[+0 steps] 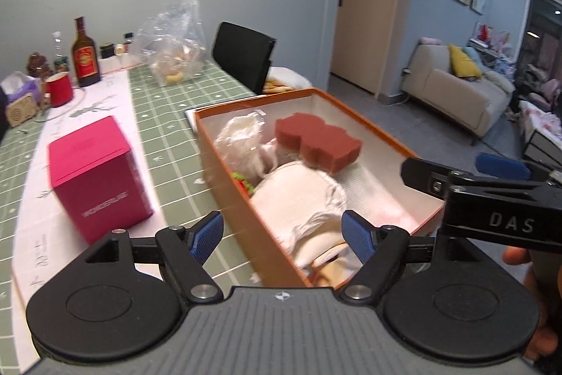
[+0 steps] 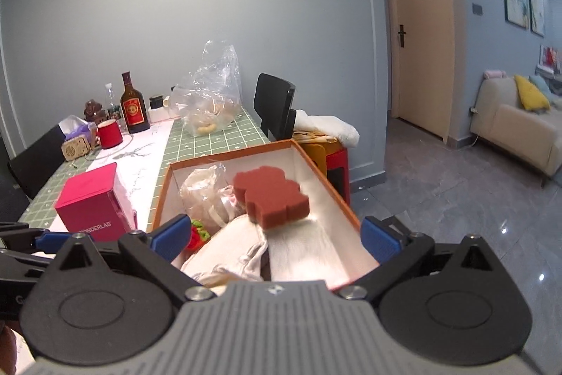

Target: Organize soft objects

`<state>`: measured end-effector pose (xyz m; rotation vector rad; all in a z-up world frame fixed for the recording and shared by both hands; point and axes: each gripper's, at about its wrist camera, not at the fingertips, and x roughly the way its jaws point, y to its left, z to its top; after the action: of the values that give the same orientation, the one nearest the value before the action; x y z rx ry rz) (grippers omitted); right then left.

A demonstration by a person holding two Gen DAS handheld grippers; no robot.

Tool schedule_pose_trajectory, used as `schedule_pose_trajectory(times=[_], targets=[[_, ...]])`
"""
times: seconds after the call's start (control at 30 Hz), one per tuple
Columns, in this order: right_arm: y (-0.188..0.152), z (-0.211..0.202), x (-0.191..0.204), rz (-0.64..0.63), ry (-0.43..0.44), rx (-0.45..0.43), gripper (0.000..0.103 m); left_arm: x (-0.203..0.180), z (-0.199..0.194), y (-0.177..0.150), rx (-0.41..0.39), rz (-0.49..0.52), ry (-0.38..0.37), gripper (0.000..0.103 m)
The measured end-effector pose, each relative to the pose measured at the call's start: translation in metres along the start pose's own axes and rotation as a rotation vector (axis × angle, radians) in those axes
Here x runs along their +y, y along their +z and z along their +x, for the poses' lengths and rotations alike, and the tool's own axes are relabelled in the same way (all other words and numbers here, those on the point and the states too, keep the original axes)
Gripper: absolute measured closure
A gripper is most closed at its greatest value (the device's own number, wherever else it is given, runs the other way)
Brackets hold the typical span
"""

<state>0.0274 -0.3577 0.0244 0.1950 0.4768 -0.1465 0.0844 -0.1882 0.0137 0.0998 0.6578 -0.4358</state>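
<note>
An orange box (image 1: 246, 209) (image 2: 316, 171) with a white inside stands at the table's near right corner. In it lie a dark red sponge (image 1: 318, 139) (image 2: 270, 197), a pale folded cloth (image 1: 298, 199) (image 2: 228, 250), a crumpled clear bag of white stuff (image 1: 239, 139) (image 2: 202, 190) and a red and green soft item (image 1: 244, 185) (image 2: 198, 232). My left gripper (image 1: 282, 236) is open and empty above the box's near end. My right gripper (image 2: 275, 238) is open and empty over the same end, and shows at the right of the left wrist view (image 1: 491, 171).
A magenta box (image 1: 96, 174) (image 2: 93, 202) stands left of the orange box on the green checked tablecloth (image 1: 165, 115). Farther back are a clear bag (image 1: 174, 37), a bottle (image 1: 84, 55), a red cup (image 1: 59, 89) and a black chair (image 1: 244, 55). A stool with cloths (image 2: 325, 136) stands beyond the box.
</note>
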Motion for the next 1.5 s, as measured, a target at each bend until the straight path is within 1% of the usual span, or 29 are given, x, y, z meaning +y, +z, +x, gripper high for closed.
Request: schedule_pose_trajectory(times=[0.13, 0.2, 0.27, 0.47, 0.6, 0.8, 1.03, 1.5], targets=[[-0.011, -0.004, -0.002, 0.049, -0.02, 0.022, 0.003, 0.012, -0.008, -0.011, -0.016, -0.035, 0.054, 0.013], [-0.013, -0.004, 0.0, 0.054, -0.072, 0.05, 0.003, 0.02, -0.009, -0.014, -0.007, -0.073, 0.073, 0.013], [-0.014, -0.005, 0.003, 0.058, -0.123, 0.067, 0.003, 0.025, -0.008, -0.017, 0.006, -0.1, 0.074, 0.013], [-0.013, -0.011, 0.028, -0.045, -0.198, 0.099, 0.003, 0.036, -0.013, -0.019, 0.03, -0.131, 0.099, 0.013], [-0.014, -0.014, 0.036, -0.088, -0.192, 0.128, 0.003, 0.042, -0.02, -0.018, 0.037, -0.149, 0.101, 0.013], [-0.018, -0.02, 0.039, -0.074, -0.186, 0.164, 0.003, 0.042, -0.02, -0.02, 0.077, -0.144, 0.128, 0.013], [-0.02, -0.022, 0.044, -0.092, -0.187, 0.167, 0.003, 0.034, -0.019, -0.024, 0.094, -0.108, 0.126, 0.013], [-0.018, -0.028, 0.048, -0.097, -0.183, 0.162, 0.003, 0.03, -0.024, -0.023, 0.085, -0.111, 0.11, 0.012]])
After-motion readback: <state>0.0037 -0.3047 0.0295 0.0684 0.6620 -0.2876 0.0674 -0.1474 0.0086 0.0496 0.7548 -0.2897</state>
